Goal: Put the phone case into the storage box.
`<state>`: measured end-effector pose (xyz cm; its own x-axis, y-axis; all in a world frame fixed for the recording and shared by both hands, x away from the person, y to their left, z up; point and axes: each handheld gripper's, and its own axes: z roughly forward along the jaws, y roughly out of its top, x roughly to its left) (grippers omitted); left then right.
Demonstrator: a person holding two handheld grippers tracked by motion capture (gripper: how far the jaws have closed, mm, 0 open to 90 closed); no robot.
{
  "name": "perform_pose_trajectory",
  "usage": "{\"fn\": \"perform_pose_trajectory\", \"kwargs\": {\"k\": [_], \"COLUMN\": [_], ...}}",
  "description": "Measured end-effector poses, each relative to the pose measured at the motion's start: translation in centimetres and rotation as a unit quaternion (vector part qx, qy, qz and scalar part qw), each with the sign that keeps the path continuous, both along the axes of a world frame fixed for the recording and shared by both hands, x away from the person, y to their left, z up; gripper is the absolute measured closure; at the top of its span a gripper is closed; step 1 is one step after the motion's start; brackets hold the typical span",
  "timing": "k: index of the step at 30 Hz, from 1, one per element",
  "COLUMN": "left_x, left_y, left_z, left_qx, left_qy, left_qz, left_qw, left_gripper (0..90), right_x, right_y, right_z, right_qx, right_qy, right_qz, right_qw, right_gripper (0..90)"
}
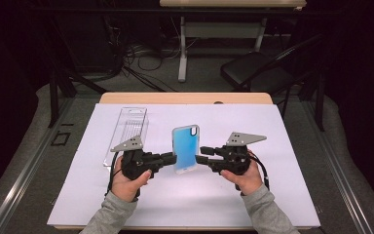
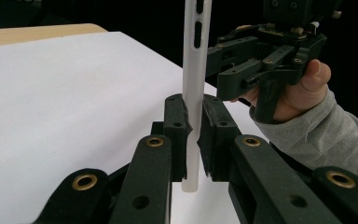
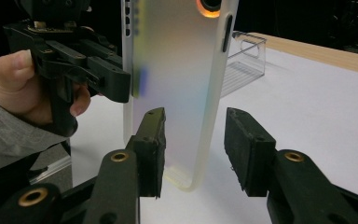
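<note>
Phone case (image 1: 185,147), translucent blue-white, is being held upright over the middle of the white worktop (image 1: 272,195). Its left edge is being gripped by the closed fingers (image 2: 177,126) of the left gripper (image 1: 168,158). The right gripper (image 1: 202,155) is being held at the case's opposite edge, its fingers (image 3: 151,144) open, with the case standing between them. A clear plastic tray (image 1: 129,131) is lying on the worktop behind the left gripper.

Wooden table (image 1: 185,98) (white sheet (image 1: 126,200) over it), clear plastic package (image 1: 129,127) on top
</note>
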<state>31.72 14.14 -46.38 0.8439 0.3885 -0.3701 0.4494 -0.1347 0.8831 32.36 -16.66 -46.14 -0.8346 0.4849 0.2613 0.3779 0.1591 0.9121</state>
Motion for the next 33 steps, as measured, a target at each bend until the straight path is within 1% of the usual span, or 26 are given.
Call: {"fn": "perform_pose_trajectory", "kwargs": {"k": [3, 5, 11, 16, 26, 33], "left_x": [-0.05, -0.07, -0.18, -0.21, -0.27, -0.27], "left_y": [-0.12, -0.15, -0.28, -0.43, -0.48, -0.49], "left_z": [-0.03, -0.03, 0.03, 0.01, 0.05, 0.06], "left_qx": [-0.001, -0.002, -0.002, -0.001, -0.007, -0.006], "left_qy": [0.0, 0.0, 0.0, 0.0, 0.001, -0.002], "left_qz": [0.0, -0.002, -0.006, -0.013, -0.018, -0.021], "left_qw": [1.0, 1.0, 1.0, 0.9999, 0.9998, 0.9998], "left_gripper": [82.2, 82.2, 82.2, 82.2, 82.2, 82.2], "right_x": [0.03, 0.07, 0.1, 0.2, 0.53, 0.55], "right_y": [0.08, 0.13, 0.07, -0.03, -0.48, -0.5], "right_z": [-0.09, -0.16, -0.17, -0.25, -0.49, -0.55], "right_qx": [0.003, 0.003, 0.005, 0.007, 0.024, 0.022], "right_qy": [0.01, 0.009, 0.015, 0.016, 0.028, 0.028], "right_qz": [0.009, 0.008, 0.006, 0.011, 0.019, 0.021], "right_qw": [0.9999, 0.9999, 0.9999, 0.9998, 0.9992, 0.9991], "right_gripper": [60.1, 61.1, 64.0, 66.6, 73.7, 77.2]}}
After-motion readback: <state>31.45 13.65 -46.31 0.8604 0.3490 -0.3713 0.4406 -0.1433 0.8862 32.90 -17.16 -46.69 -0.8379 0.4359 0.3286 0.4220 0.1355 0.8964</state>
